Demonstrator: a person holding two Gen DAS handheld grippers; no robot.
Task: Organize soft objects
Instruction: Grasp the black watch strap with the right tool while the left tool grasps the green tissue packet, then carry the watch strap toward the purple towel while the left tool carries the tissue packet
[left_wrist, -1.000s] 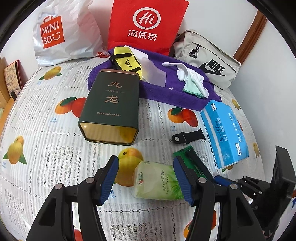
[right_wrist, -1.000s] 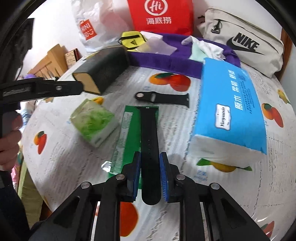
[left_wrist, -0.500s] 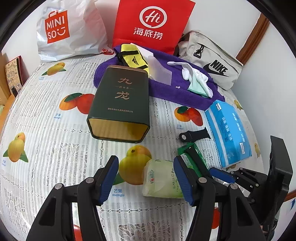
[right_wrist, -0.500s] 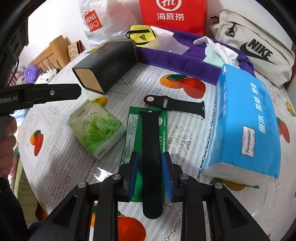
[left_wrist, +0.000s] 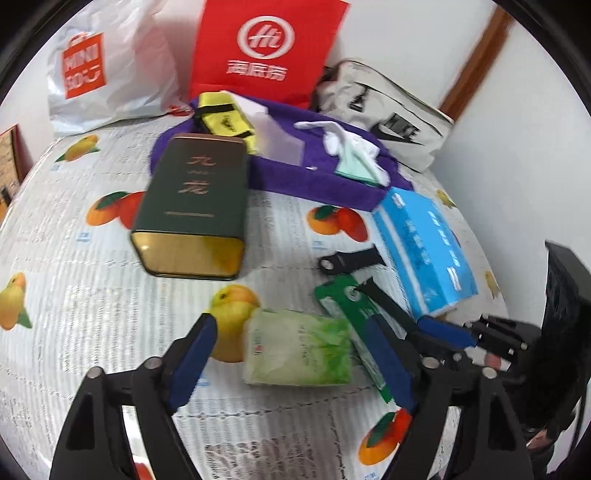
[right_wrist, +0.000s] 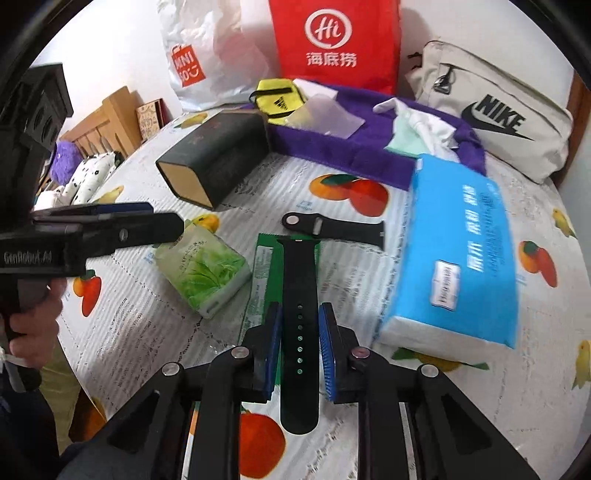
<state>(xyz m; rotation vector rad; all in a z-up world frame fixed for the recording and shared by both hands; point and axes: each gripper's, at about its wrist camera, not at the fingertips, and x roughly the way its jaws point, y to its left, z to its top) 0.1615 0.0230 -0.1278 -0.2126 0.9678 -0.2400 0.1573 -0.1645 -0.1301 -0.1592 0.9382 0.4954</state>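
Tongs over fruit-print tablecloth (left_wrist: 92, 295).
Right gripper (right_wrist: 300, 349) clenches long black rubber watch strap (right_wrist: 299, 295); left gripper (left_wrist: 299, 365), jaws opening, straddles green soft tissue pack (left_wrist: 299, 347) untouched.

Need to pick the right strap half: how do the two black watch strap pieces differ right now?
The long strap is pinched in the right gripper and lies over the green wrapper; the short strap lies loose on the tablecloth. The long strap shows a row of holes and points away; the short strap lies crosswise. Both are black.
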